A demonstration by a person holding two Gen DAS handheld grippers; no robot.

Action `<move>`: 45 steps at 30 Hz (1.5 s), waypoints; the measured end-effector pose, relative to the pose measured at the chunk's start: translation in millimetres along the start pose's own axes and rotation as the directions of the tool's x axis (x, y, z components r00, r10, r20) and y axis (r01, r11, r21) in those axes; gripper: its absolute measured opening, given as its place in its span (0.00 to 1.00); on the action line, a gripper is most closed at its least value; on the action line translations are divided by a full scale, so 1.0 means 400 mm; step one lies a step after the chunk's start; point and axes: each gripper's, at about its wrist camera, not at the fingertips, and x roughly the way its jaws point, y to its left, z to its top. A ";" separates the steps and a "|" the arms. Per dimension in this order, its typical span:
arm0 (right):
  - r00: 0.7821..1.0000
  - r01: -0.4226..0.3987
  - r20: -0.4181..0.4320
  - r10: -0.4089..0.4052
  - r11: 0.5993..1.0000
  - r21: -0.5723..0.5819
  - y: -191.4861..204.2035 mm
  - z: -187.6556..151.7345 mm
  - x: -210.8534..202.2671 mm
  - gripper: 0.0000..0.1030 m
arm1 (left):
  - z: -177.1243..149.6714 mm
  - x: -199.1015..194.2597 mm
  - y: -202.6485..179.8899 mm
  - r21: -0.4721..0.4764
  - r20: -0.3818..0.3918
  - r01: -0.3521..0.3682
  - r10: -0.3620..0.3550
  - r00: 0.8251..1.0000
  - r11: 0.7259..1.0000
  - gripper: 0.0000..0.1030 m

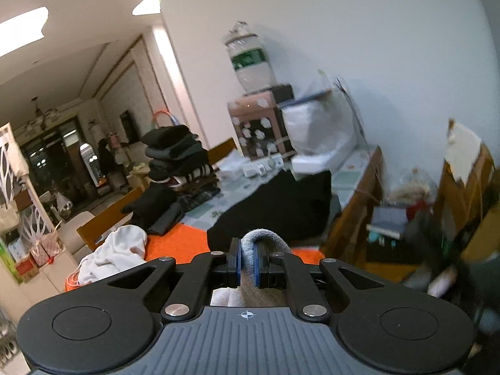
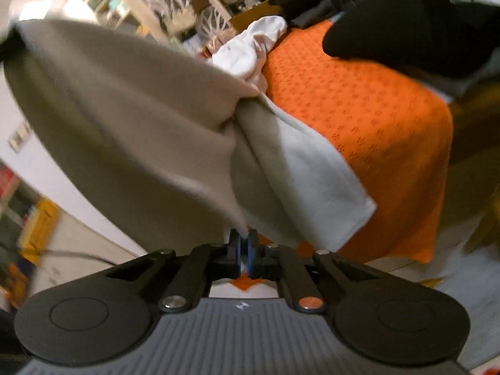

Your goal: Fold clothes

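Observation:
A beige-grey garment (image 2: 125, 118) hangs in the air across the right wrist view, its paler inner side (image 2: 312, 172) draping over the orange cloth (image 2: 359, 109) on the table. My right gripper (image 2: 245, 245) is shut on a thin edge of that garment. In the left wrist view, my left gripper (image 1: 247, 259) is shut on a grey ribbed fold of the garment (image 1: 265, 239), which loops up over the blue pads (image 1: 257, 262). How the rest of the garment hangs below both grippers is hidden.
On the table lie a crumpled white garment (image 1: 115, 250), a black garment (image 1: 275, 206) and a tall stack of folded dark clothes (image 1: 178, 159). Boxes and bags (image 1: 259, 125) stand at the far end by the wall. Wooden furniture with clutter (image 1: 390, 218) is on the right.

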 end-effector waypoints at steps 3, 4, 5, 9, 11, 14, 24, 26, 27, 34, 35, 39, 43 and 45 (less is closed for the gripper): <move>0.991 -0.134 0.032 0.131 0.984 0.115 -0.018 0.027 -0.027 0.05 | -0.022 0.013 -0.010 0.025 -0.048 0.014 -0.013 0.999 1.000 0.09; 0.984 -0.177 0.045 0.172 0.972 0.154 -0.023 0.039 -0.033 0.05 | -0.030 0.017 -0.012 0.027 -0.064 0.017 -0.015 0.998 0.999 0.09; 0.975 -0.220 0.060 0.212 0.957 0.192 -0.029 0.050 -0.039 0.05 | -0.038 0.019 -0.013 0.028 -0.076 0.017 -0.015 0.997 0.999 0.09; 0.938 -0.345 0.135 0.319 0.894 0.286 -0.033 0.098 -0.060 0.05 | -0.063 0.023 -0.010 0.014 -0.108 0.001 0.001 0.994 1.000 0.09; 0.912 -0.406 0.212 0.352 0.851 0.335 -0.045 0.113 -0.075 0.05 | -0.056 0.021 0.007 -0.019 -0.098 -0.020 0.018 0.995 1.000 0.09; 0.898 -0.434 0.276 0.344 0.799 0.417 -0.084 0.111 -0.077 0.05 | -0.028 0.023 0.025 -0.035 -0.074 -0.033 0.031 0.997 0.999 0.09; 0.921 -0.379 0.149 0.359 0.745 0.549 -0.117 0.007 0.026 0.05 | 0.052 0.098 -0.009 -0.016 -0.038 0.012 -0.013 0.999 1.000 0.09; 0.931 -0.361 0.143 0.337 0.778 0.515 -0.105 0.001 0.029 0.05 | 0.069 0.103 -0.015 -0.001 -0.034 0.020 -0.020 0.999 1.000 0.09; 0.937 -0.345 0.143 0.318 0.795 0.499 -0.100 -0.001 0.030 0.07 | 0.073 0.105 -0.015 0.000 -0.040 0.025 -0.025 0.999 1.000 0.09; 0.961 -0.271 0.203 0.188 0.792 0.547 -0.122 -0.054 0.050 0.34 | 0.073 0.102 -0.017 0.012 -0.099 0.068 -0.067 0.993 0.998 0.09; 0.964 -0.256 0.203 0.170 0.794 0.551 -0.126 -0.062 0.057 0.34 | 0.073 0.102 -0.018 0.018 -0.108 0.076 -0.074 0.991 0.997 0.09; 0.974 -0.197 0.208 0.092 0.795 0.573 -0.142 -0.104 0.082 0.38 | 0.076 0.105 -0.027 0.064 -0.129 0.110 -0.101 0.986 0.992 0.09; 0.979 -0.131 0.202 0.012 0.799 0.587 -0.154 -0.150 0.103 0.41 | 0.082 0.101 -0.030 0.092 -0.124 0.142 -0.130 0.984 0.986 0.09; 0.980 -0.108 0.201 -0.015 0.802 0.587 -0.150 -0.165 0.119 0.43 | 0.079 0.098 -0.028 0.105 -0.123 0.160 -0.147 0.981 0.981 0.09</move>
